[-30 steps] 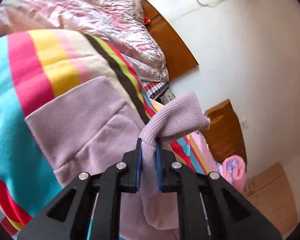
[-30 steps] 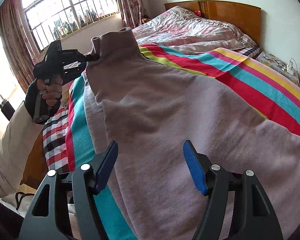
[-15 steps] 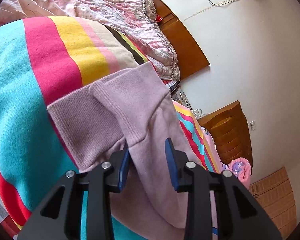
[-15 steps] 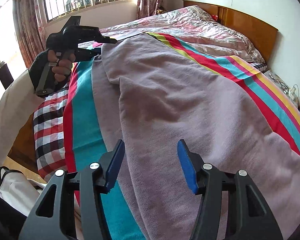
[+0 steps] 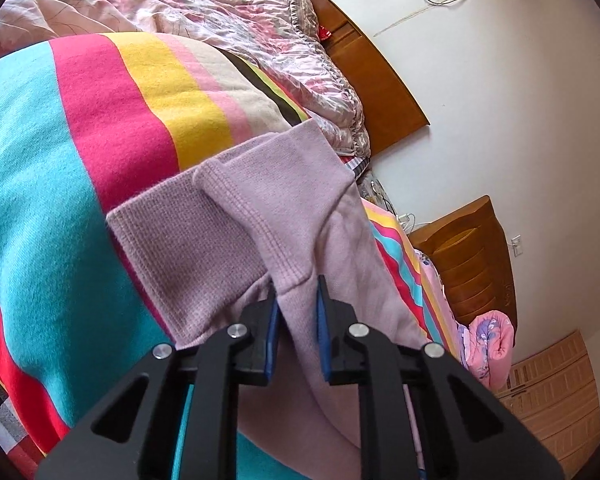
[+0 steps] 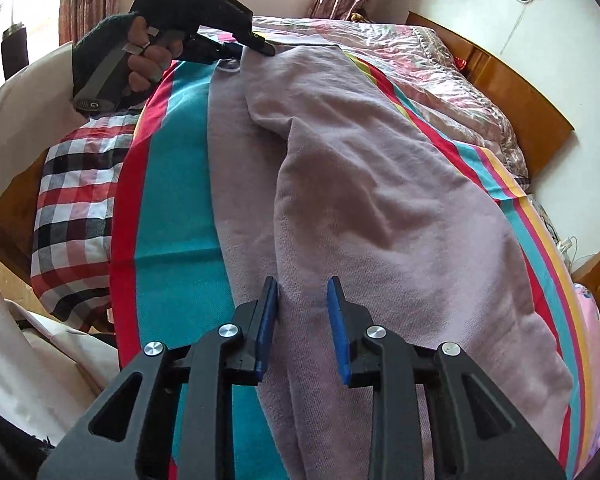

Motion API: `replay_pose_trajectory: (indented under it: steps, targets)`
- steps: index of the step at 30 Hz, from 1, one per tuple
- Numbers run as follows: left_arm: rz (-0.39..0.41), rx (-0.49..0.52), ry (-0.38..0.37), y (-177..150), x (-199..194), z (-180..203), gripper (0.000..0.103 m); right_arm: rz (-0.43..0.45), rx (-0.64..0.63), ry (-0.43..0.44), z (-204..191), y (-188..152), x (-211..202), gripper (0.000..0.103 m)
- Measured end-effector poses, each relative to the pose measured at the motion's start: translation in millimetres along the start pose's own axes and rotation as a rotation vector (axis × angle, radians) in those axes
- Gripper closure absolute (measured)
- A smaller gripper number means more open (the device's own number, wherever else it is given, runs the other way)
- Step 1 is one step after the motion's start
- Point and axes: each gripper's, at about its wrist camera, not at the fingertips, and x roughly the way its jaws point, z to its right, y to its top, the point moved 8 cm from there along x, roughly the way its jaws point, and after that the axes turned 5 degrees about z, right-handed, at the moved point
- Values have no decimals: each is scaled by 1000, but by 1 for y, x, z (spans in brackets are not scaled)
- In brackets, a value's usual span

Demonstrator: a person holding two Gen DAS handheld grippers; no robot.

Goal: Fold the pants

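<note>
Left wrist view: left gripper (image 5: 296,304) fingers stand partly apart around a cuff of the lilac pants (image 6: 380,200) on the striped bed (image 5: 60,200), gripping nothing; right gripper (image 6: 302,304) likewise parted over the pants. Best smooth both legs flush before folding

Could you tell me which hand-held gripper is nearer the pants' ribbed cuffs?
Left. The left hand-held gripper sits at the ribbed cuffs; the right hand-held gripper is far down the leg.
</note>
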Motion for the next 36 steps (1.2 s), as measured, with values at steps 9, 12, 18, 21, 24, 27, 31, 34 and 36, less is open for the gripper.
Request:
replay_pose_trajectory:
  steps: [9,12,18,21,24,27,31,34,36]
  targets:
    - [45,115,51,8,-20,30,97,100,-63,-80,10,11,-25,99]
    - [92,176,74,18,-47,46,97,160,-42,-63,20,26,-55,99]
    - [-13,123,152,-4,-28,-15,97,51,-82,47,-10,-2,-22,99]
    - [9,104,116,-6,-32,-20,97,32,-94,40,-19,-8,-15,99]
    - [5,138,139,-5,-34,-15,96,52,-82,45,-16,-4,-24,99]
    - [-7,134,150,-7,-31,-16,96,32,-78,55,-19,-11,-17,99]
    - [11,125,170,-11,-41,-13,96,48,-54,58,-17,-10,-22,99]
    - [-6,108,169,-11,-35,-19,96,47,-31,76,-15,-12,-20,99]
    - [-6,90,161,-10,-33,-22,94,50,-50,66,-18,-13,-17,99]
